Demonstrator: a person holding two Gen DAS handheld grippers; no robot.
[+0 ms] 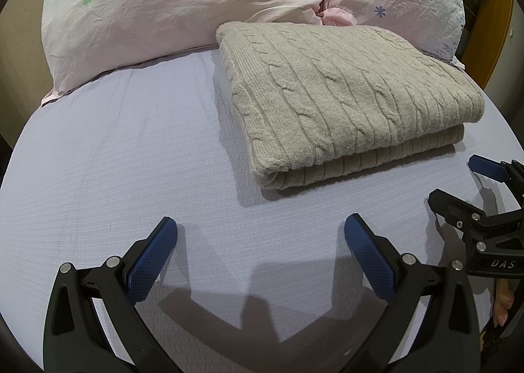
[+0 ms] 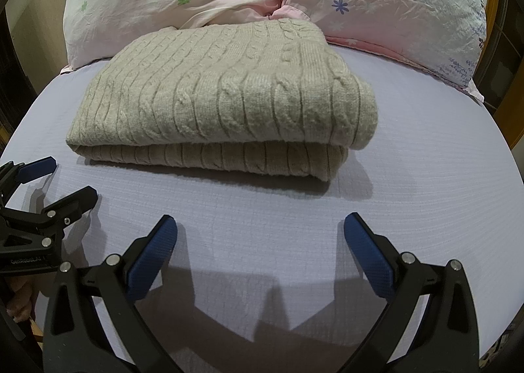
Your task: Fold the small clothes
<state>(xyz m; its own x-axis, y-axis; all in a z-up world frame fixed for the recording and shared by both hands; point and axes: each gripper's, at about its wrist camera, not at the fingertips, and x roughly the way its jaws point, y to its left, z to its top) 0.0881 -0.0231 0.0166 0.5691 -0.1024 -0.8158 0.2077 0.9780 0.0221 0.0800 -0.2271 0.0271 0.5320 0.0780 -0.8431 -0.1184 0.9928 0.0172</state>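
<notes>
A beige cable-knit sweater (image 1: 334, 95) lies folded in a neat rectangle on the pale lilac bed sheet (image 1: 114, 160); it also shows in the right wrist view (image 2: 222, 101). My left gripper (image 1: 260, 229) is open and empty, low over the sheet, a short way in front of the sweater's near left corner. My right gripper (image 2: 260, 229) is open and empty, in front of the sweater's near edge. Each gripper shows at the edge of the other's view: the right one (image 1: 458, 183) and the left one (image 2: 70, 180), both apart from the sweater.
Two pink floral pillows (image 1: 183, 0) (image 2: 386, 6) lie behind the sweater at the head of the bed. A wooden frame (image 1: 497, 29) stands at the far right. Bare sheet (image 2: 425, 160) lies on both sides of the sweater.
</notes>
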